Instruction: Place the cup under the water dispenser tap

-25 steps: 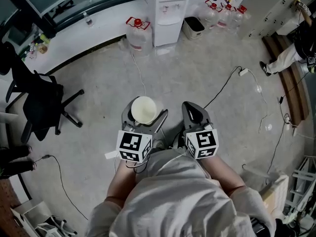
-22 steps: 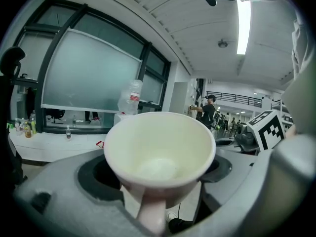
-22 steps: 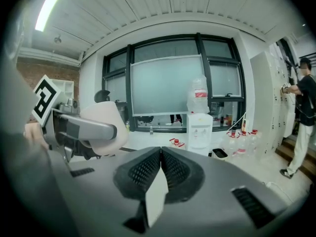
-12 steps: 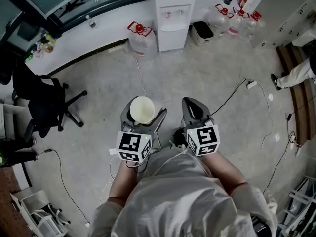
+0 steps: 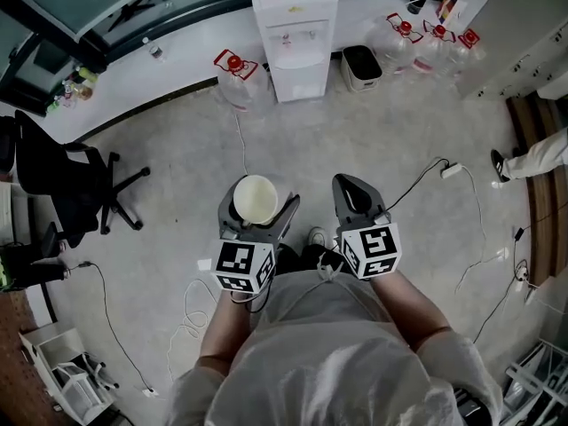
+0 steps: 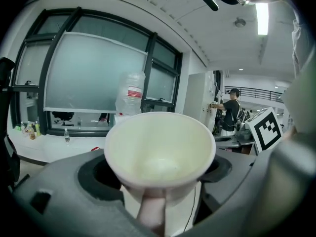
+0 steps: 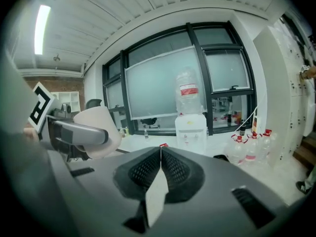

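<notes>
A cream paper cup (image 5: 255, 199) stands upright and empty in my left gripper (image 5: 257, 209), which is shut on its lower body. The cup (image 6: 160, 149) fills the middle of the left gripper view; the right gripper view shows the cup (image 7: 98, 131) at left. My right gripper (image 5: 352, 201) is shut and empty, its pads (image 7: 160, 168) pressed together. The white water dispenser (image 5: 293, 34) stands against the far wall, well ahead of both grippers, with a large bottle on top (image 7: 187, 97). Its taps (image 5: 294, 35) face me.
A big water jug (image 5: 232, 76) stands left of the dispenser, several more jugs (image 5: 424, 41) and a dark bin (image 5: 361, 66) to its right. A black office chair (image 5: 62, 180) is at left. Cables (image 5: 435, 171) trail over the floor. A person's leg (image 5: 532, 160) shows at right.
The dispenser and wall have shifted in the head view as the person moved across the floor. Both grippers keep the same pose, the cup still held in the left one.
</notes>
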`<act>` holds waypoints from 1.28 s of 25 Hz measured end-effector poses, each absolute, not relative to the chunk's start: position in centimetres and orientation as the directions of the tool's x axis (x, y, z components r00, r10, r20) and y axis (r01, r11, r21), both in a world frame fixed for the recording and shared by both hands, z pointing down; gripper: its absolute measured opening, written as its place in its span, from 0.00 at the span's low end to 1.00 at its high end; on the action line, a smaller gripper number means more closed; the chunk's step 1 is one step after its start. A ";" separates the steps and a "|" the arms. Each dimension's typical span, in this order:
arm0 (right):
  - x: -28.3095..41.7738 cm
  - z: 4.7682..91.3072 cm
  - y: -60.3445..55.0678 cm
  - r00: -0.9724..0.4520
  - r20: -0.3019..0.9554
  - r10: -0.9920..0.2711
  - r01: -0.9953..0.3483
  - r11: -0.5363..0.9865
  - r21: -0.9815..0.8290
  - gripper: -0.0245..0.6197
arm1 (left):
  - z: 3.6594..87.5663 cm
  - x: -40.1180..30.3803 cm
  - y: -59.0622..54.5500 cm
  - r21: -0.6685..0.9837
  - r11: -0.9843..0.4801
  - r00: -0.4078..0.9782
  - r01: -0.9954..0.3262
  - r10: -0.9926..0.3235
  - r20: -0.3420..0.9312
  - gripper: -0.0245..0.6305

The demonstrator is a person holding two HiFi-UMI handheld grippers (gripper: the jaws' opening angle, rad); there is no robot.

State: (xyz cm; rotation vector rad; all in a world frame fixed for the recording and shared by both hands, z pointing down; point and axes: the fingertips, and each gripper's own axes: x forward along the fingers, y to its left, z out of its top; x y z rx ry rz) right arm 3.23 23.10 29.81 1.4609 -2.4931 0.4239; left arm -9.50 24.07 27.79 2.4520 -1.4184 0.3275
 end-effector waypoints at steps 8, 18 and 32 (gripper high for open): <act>6.8 32.0 17.5 -0.461 0.357 -0.812 -0.887 0.433 -0.161 0.08 | 30.1 -5.6 18.5 0.139 -0.503 0.515 -0.853 -0.770 0.377 0.73; 7.0 33.8 7.1 -0.440 0.398 -0.805 -0.898 0.411 -0.161 0.08 | 31.4 -3.9 7.1 0.187 -0.558 0.584 -0.808 -0.720 0.375 0.73; 4.6 36.8 -9.1 -0.466 0.467 -0.751 -0.881 0.443 -0.167 0.08 | 36.1 -4.7 -8.6 0.181 -0.547 0.567 -0.818 -0.709 0.420 0.73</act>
